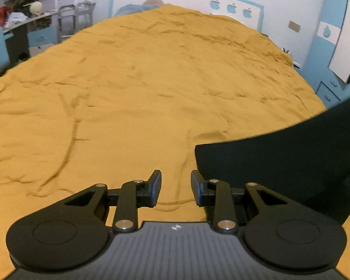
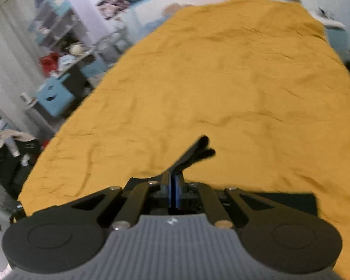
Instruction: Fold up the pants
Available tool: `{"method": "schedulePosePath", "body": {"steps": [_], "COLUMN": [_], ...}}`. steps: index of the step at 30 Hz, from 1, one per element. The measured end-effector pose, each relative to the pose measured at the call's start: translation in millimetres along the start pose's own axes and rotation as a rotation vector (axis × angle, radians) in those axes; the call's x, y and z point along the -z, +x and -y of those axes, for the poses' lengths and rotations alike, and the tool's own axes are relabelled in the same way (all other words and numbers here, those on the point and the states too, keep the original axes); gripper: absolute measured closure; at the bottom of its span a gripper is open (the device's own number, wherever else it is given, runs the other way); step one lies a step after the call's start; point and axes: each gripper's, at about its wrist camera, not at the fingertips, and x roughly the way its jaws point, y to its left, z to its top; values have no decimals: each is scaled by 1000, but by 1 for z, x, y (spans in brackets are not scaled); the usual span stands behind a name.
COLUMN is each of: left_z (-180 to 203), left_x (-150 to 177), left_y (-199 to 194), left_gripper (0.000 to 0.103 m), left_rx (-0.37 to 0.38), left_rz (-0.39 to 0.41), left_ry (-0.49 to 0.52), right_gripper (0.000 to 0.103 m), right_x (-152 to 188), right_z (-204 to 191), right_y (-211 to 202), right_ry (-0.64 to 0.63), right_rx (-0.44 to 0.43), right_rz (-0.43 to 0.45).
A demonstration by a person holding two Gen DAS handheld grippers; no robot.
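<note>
The black pants (image 1: 280, 163) hang lifted over the mustard bedspread (image 1: 140, 93) at the right of the left wrist view, stretching up to the right edge. My left gripper (image 1: 176, 187) is open and empty, just left of the pants' lower corner. In the right wrist view my right gripper (image 2: 173, 186) is shut on a fold of the black pants (image 2: 196, 151), which sticks out past the fingertips. More black cloth (image 2: 291, 201) lies low behind the gripper on the right. The bedspread (image 2: 221, 81) fills that view.
Shelves and a desk with clutter (image 1: 23, 16) stand off the bed's left side. A blue and white headboard wall (image 1: 198, 0) is at the far end. A blue box (image 2: 54, 95) and a pile of clothes (image 2: 9, 149) sit left of the bed.
</note>
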Motion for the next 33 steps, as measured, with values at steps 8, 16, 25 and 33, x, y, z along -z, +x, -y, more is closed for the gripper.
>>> {"method": "schedulePosePath", "body": {"steps": [8, 16, 25, 33], "left_z": [33, 40, 34, 38], "left_x": [4, 6, -2, -1], "left_y": [41, 59, 64, 72], "left_gripper": [71, 73, 73, 75], "left_rx": [27, 2, 19, 29], "left_rz": [-64, -89, -94, -96], "left_ry": [50, 66, 27, 60], "right_gripper": [103, 103, 103, 103], "right_x": [39, 48, 51, 85], "right_z": [145, 162, 176, 208], "right_y": [36, 44, 47, 103], "right_ry": [213, 256, 245, 232], "right_rx": [151, 94, 193, 332], "right_rz": [-63, -27, -81, -126]}}
